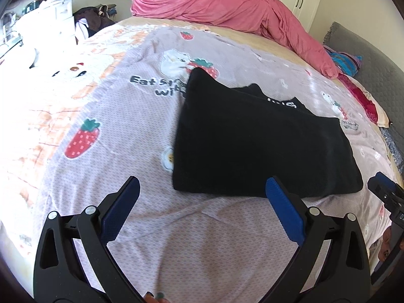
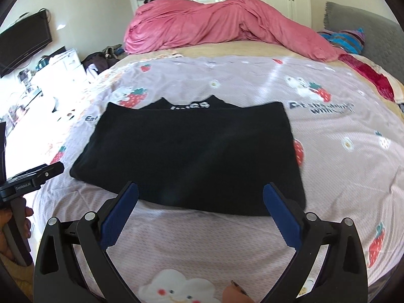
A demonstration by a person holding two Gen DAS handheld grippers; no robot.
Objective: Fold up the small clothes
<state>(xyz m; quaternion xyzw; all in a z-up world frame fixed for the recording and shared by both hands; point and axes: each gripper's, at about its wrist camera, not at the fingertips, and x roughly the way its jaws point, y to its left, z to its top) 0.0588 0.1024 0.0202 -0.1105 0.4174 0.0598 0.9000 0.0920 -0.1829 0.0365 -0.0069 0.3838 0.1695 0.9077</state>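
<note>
A black garment (image 1: 257, 146) (image 2: 192, 151) lies folded into a flat rectangle on the lilac strawberry-print bedsheet (image 1: 126, 131) (image 2: 341, 176). White lettering shows at its far edge, between two black points of cloth. My left gripper (image 1: 203, 186) is open and empty, hovering just short of the garment's near left corner. My right gripper (image 2: 200, 189) is also open and empty, over the garment's near edge. The right gripper's body shows at the right edge of the left wrist view, and the left gripper's handle, held by a hand, at the left edge of the right wrist view.
A crumpled pink duvet (image 1: 227, 7) (image 2: 222, 22) lies across the far side of the bed. A striped cloth (image 2: 346, 39) and a grey headboard (image 2: 366, 22) are at the far right. White furniture (image 1: 50, 22) stands to the left, with a wall-mounted TV (image 2: 22, 43).
</note>
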